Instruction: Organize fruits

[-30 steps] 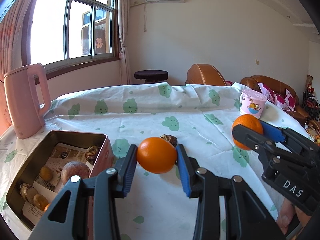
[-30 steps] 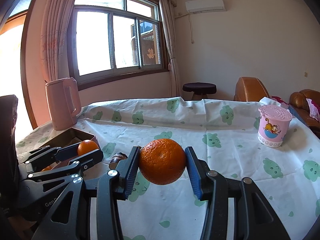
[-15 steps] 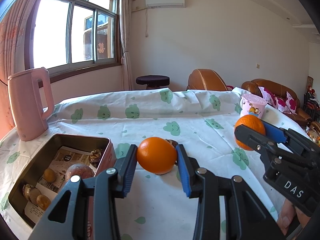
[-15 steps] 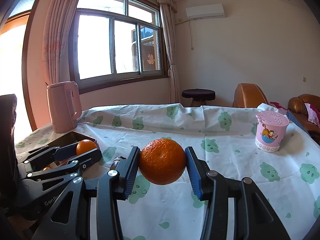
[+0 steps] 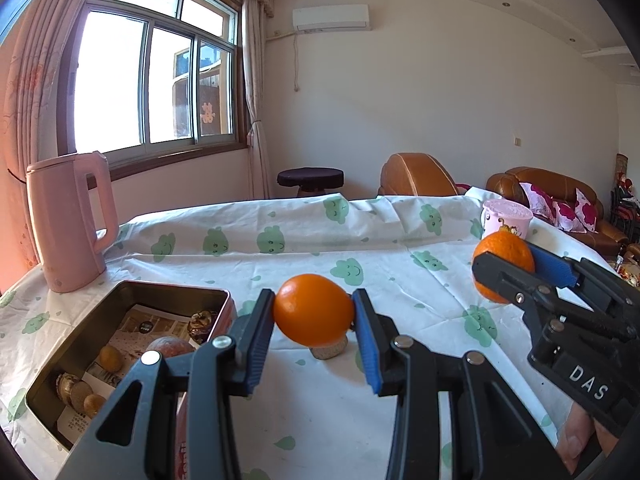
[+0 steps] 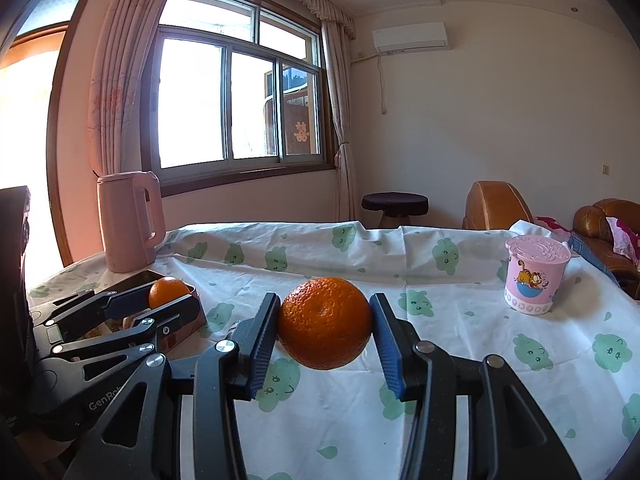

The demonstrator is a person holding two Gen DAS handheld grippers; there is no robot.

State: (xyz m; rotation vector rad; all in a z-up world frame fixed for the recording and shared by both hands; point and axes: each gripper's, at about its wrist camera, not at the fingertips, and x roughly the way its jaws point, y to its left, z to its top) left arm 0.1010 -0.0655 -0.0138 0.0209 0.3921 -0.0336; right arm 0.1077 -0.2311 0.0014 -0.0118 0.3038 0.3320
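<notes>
A: Left gripper [image 5: 313, 316] clamps smooth orange [image 5: 312, 309]; right gripper [image 6: 325, 334] clamps bumpy orange [image 6: 325, 323]. Both aloft, near table [image 5: 400, 248].
B: Tin [image 5: 60, 360], near left, holds several items; both oranges likely outstanding.

I see a sunlit sliding window [image 6: 236, 96] with pink curtains [image 6: 120, 72], cream walls, wall air conditioner [image 5: 330, 19], brown leather sofa [image 5: 548, 192], dark round stool [image 6: 394, 202]

Each camera sits low behind its own gripper and looks forward over the table [image 5: 400, 248] toward the far wall. The left view sits near the metal tin [image 5: 132, 292]. Both views share the pink kettle [image 6: 130, 220], the window [image 5: 156, 76] and the pink cup [image 6: 536, 280].
</notes>
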